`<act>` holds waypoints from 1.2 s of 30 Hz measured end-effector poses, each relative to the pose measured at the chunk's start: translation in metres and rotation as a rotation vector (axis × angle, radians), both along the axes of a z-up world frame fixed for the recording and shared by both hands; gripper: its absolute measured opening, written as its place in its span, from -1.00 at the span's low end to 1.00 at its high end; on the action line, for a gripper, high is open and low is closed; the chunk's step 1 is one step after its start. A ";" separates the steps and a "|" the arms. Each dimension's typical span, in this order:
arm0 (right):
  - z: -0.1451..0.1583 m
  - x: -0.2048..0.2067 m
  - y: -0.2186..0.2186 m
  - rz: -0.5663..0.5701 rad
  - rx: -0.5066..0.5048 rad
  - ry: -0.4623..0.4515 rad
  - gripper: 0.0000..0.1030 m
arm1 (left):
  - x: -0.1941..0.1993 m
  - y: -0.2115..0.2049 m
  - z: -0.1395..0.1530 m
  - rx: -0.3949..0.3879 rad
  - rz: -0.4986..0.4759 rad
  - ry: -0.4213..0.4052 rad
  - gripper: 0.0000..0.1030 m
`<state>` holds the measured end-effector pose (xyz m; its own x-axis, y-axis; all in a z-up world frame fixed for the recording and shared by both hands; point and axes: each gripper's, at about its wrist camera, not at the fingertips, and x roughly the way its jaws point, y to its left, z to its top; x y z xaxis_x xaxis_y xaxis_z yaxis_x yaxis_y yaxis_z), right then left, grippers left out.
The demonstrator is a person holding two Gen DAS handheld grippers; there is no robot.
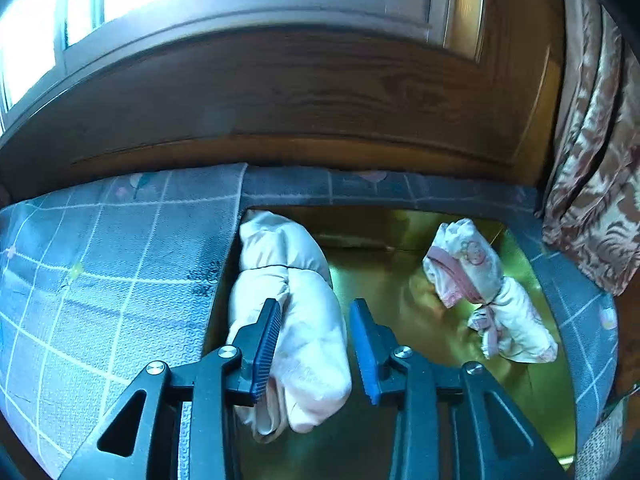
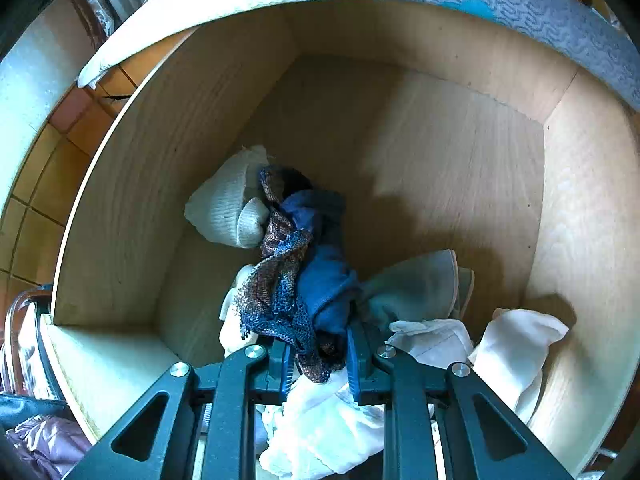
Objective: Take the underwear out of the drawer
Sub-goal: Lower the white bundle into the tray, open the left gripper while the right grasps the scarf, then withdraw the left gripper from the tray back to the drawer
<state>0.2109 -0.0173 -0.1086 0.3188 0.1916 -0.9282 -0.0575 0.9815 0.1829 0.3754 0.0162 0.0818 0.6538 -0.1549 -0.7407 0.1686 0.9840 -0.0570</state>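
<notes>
We've got the right gripper (image 2: 318,354) down in the wooden drawer (image 2: 120,200), jaws narrow and clamped on the blue-and-brown knit underwear bundle (image 2: 296,276), which is the task's thing. From the pads the bundle runs up toward 12 o'clock, its long axis nearly in line w/ the fingers, top end touching a white ribbed roll (image 2: 228,208) at approx 11 o'clock. A grey-green folded cloth (image 2: 420,288) lies at 2 o'clock just beside the bundle, and white cloths (image 2: 516,344) crowd 3 to 5 o'clock. So the right hand is the near one, already on it. Our read: the coming move is a lift straight out along that axis, w/ risk of dragging the white roll or the white cloth under the jaws along. Drawer walls stand well apart at 9 and 3 o'clock; open floor toward 1 o'clock; nothing overhead except the patterned mattress edge (image 2: 520,4) at 12 to 2 o'clock. The left gripper (image 1: 316,344) is elsewhere, over a shiny gold surface (image 1: 400,280) framed by a grey checked mat (image 1: 100,260); jaws partway apart, holding nothing, though a pale pink rolled garment (image 1: 308,340) sits between the pads, touching the left one, clear of the right. Another pink-trimmed white roll (image 1: 480,280) lies at 2 o'clock, well apart.
</notes>
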 end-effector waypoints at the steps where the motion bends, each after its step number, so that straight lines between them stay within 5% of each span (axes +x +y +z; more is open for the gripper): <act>1: -0.001 0.000 0.003 0.007 -0.010 0.004 -0.59 | -0.007 0.006 0.004 -0.023 0.004 -0.013 -0.18; 4: -0.001 0.002 0.010 0.026 -0.043 0.006 -0.58 | -0.029 0.022 0.019 -0.082 0.025 -0.054 -0.16; 9: -0.002 0.004 0.017 0.033 -0.074 0.011 -0.56 | -0.068 0.039 0.039 -0.132 0.033 -0.143 0.35; 19: -0.002 0.001 0.039 0.047 -0.137 0.007 -0.55 | -0.144 0.052 0.043 -0.104 0.035 -0.232 0.35; 36: -0.006 0.005 0.037 0.041 -0.130 0.021 -0.53 | -0.200 0.113 -0.021 -0.141 0.162 -0.088 0.35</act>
